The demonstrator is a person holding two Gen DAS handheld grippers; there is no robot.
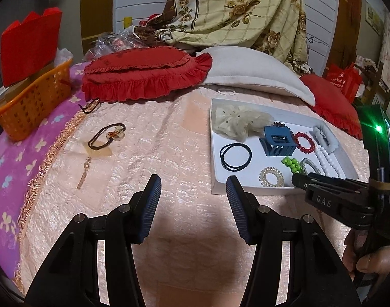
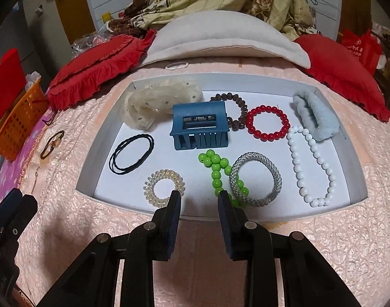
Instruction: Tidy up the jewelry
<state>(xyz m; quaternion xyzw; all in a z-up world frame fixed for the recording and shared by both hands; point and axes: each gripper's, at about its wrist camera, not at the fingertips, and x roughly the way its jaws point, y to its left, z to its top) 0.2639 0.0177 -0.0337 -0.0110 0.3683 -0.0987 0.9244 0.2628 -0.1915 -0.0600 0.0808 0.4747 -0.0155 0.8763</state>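
1. Risk first: we judge the loose pieces still out on the pink bedspread (image 1: 149, 138) the likeliest trouble. The brown hair tie (image 1: 106, 135) and the thin gold chain pendant (image 1: 83, 174) lie far left of the white tray (image 2: 87, 171), well apart from it. Thin, flat items on a soft, textured cover could slip between the pads or snag the fabric on a pinch.

2. Second risk: the tray is crowded. The blue claw clip (image 2: 198, 128) overlaps the brown bead bracelet (image 2: 233, 112), and the green bead string (image 2: 216, 171) runs under the silver woven bangle (image 2: 256, 177). We judge that a drop near them could tangle pieces or nudge them out of place.

3. Third risk: the right gripper (image 2: 198, 199) sits over the tray's near rim, with the clear spiral tie (image 2: 164, 188) just left of its tips and green beads at its right tip. Closing there could catch the wrong piece.

4. Pose, right: jaws part-way apart, nothing between them, angled steeply down at the tray's near edge. A hand (image 1: 371, 258) grips its handle at the right of the left view.

5. Pose, left: left gripper (image 1: 193, 186) with jaws apart and empty, tilted down over bare bedspread, the tray's near left corner beside its right finger.
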